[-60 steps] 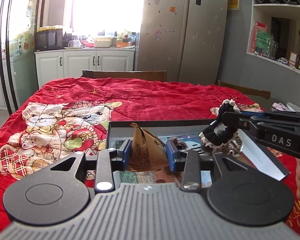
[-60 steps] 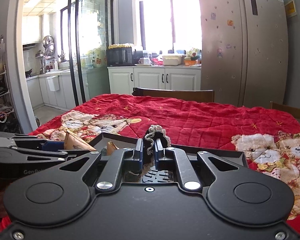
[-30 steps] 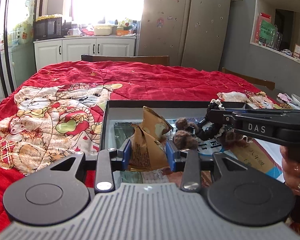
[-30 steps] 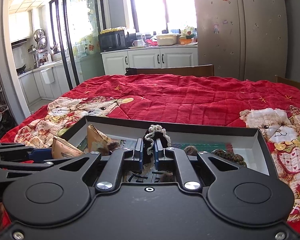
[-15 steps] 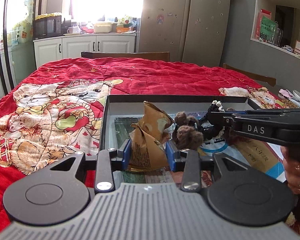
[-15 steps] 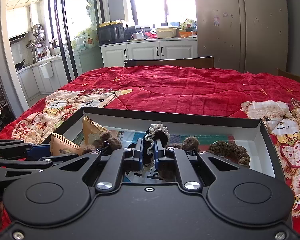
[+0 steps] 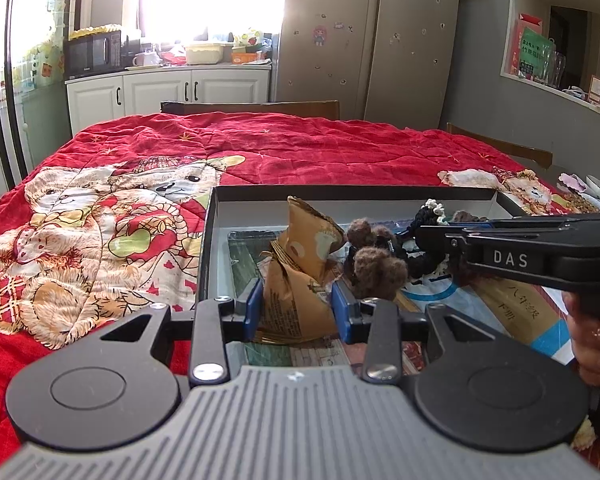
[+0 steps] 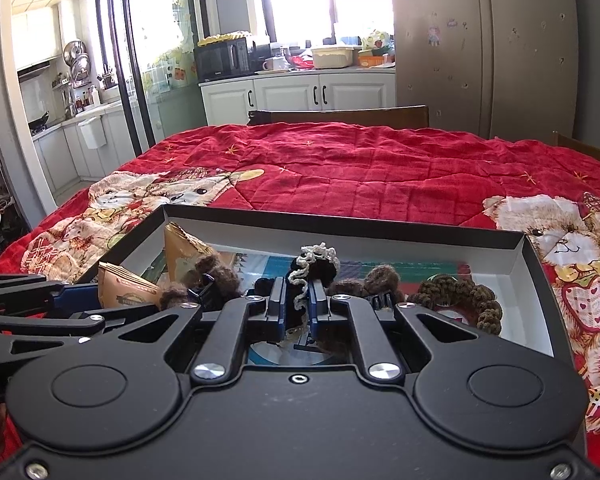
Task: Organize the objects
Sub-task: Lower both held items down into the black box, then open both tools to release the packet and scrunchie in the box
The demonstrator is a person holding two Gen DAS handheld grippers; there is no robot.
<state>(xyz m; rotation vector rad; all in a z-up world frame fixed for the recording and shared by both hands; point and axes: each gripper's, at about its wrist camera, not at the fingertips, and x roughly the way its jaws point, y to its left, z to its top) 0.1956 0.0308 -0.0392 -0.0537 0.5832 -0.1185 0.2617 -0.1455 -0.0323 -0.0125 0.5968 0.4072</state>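
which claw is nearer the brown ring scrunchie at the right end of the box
Right. The right claw sits just left of the brown ring scrunchie; the left claw is at the box's far left.

Two wrist fisheyes, side by side, low over one open box

Each camera rides just behind its own gripper and looks forward and somewhat downward along the fingers, so the left gripper (image 7: 296, 308) and the right gripper (image 8: 298, 304) fill the foreground of their views. Both sit close over the near edge of the shallow box (image 7: 340, 192) on the red quilt (image 7: 300, 148) and face the same way — toward the white cabinets (image 8: 300, 92) and the refrigerator (image 7: 380, 40). The left view catches the right gripper entering from its right side; the right view catches the left gripper at its left edge — box, quilt and far wall are shared.
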